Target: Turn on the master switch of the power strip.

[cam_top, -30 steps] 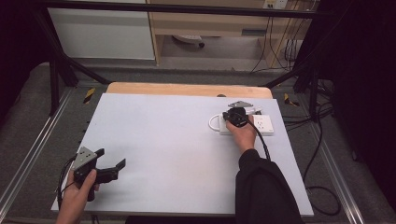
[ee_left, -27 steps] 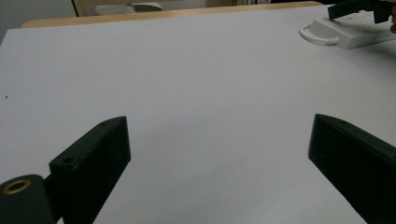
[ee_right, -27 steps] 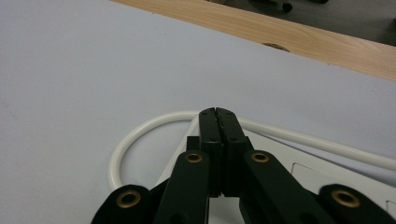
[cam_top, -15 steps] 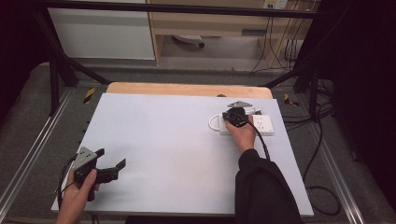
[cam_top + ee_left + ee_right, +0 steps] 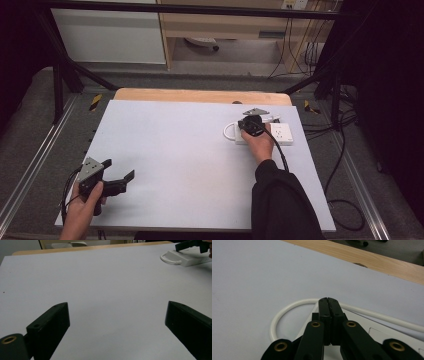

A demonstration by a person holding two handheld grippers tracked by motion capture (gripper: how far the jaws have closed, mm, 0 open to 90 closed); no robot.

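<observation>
Right gripper (image 5: 251, 123), jaws pressed together, poised over white plastic power strip (image 5: 280, 133) at the table's far right, apparently pressing it, nothing gripped | left gripper (image 5: 116, 179), jaws wide, empty, idles near left | next likely: lift clear | looped white cable (image 5: 287, 312) crowds the strip

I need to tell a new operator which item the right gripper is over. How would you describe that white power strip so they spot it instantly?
Start at the white table and go to its far right corner. There lies the white power strip, a flat block with sockets, under the right gripper. Its white cable loops out to the left.
</observation>
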